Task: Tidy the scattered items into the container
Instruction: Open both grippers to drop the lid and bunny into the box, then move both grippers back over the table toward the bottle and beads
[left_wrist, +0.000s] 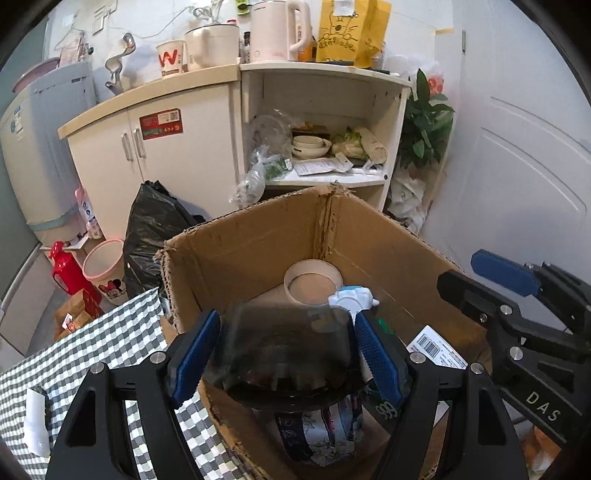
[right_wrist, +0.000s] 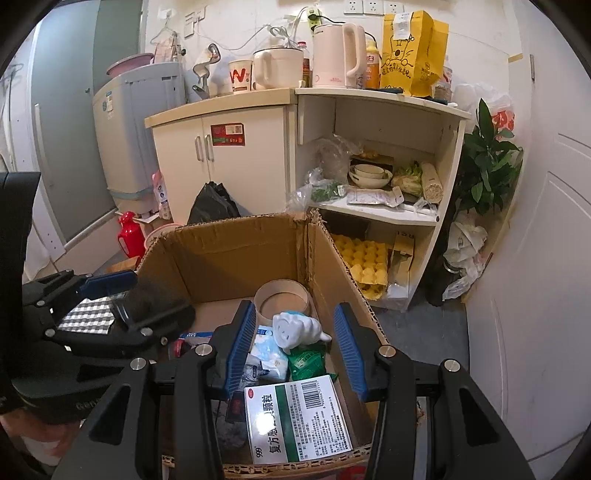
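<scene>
Your left hand-held gripper (left_wrist: 284, 354) is clamped on a dark, see-through container (left_wrist: 284, 350), its blue pads pressed against either side. The container sits between the pads right over the near edge of the cardboard box (left_wrist: 388, 243), wider at the bottom than at the top; it is blurred, so you cannot tell exactly what it is or which way its long axis runs. Below it, inside the box, lies a floral-patterned packet (left_wrist: 325, 432).

Your right hand-held gripper (right_wrist: 295, 354) hangs over the box with its jaws wide apart and nothing between them. Nearest to you under it lies a white-and-green medicine box (right_wrist: 299, 421), flat, label up, its long axis running from near-left to far-right, resting against the box's near wall. Just beyond it are a green packet (right_wrist: 308, 360) and a pale blue tissue pack (right_wrist: 267, 356), side by side. A small white figurine (right_wrist: 295, 326) lies on top of them, tipped on its side, face towards you. Farther in, at the far corner of the box, a roll of tape (right_wrist: 282, 299) lies flat with its opening upward.

To the left of the box, a checked cloth (left_wrist: 92, 350) covers the worktop, and a white item (left_wrist: 37, 421) lies on it near your left hand-held gripper. Behind the box stands a cream cabinet (right_wrist: 236, 162) with an open shelf (right_wrist: 369, 212) beside it.
</scene>
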